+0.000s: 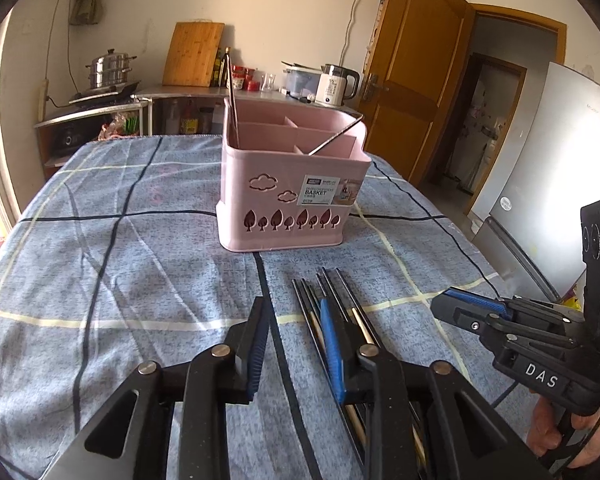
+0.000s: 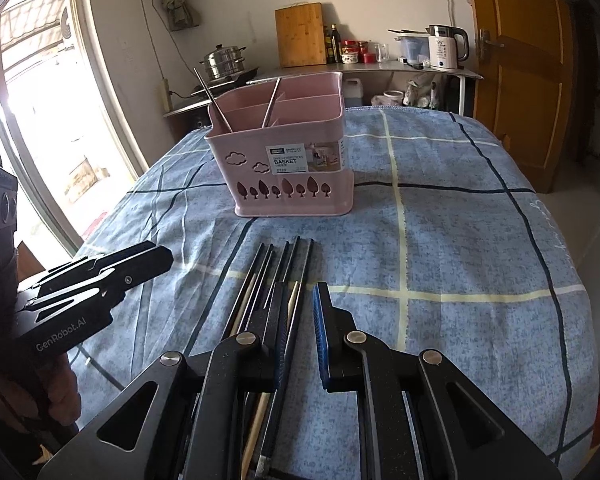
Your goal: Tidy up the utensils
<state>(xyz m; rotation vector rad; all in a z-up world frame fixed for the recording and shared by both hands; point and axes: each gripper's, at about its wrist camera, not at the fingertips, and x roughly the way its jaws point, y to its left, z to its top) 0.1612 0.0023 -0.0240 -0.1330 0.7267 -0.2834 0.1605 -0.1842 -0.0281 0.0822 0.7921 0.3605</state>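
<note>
Pink utensil basket (image 1: 292,184) sits upright mid-tabletop (image 1: 120,280) on a blue plaid cloth, label facing the grippers. Two metal utensil handles (image 1: 231,96) stick out of it: one leans in the left rear compartment, the other slants across the right side w/ its end over the rim. Bundle of chopsticks (image 1: 324,296) lies flat on the cloth just in front of the basket, tips pointing at it; mostly dark sticks, a couple of pale wooden ones mixed in. Left gripper (image 1: 294,344): jaws part-open, narrow gap, nothing between the pads; its right finger sits over the left edge of the bundle, can't tell if it touches. Right gripper (image 2: 300,332): also a narrow gap, left finger over the chopsticks, right pad over bare cloth, not clamped on anything as far as I can see. Each gripper shows in the other's view, side by side, near the tabletop, a hand (image 2: 60,392) on each grip. Background: counter w/ bamboo cutting board (image 2: 300,36), steel steamer pot, white kettle; wooden door to the right.
</note>
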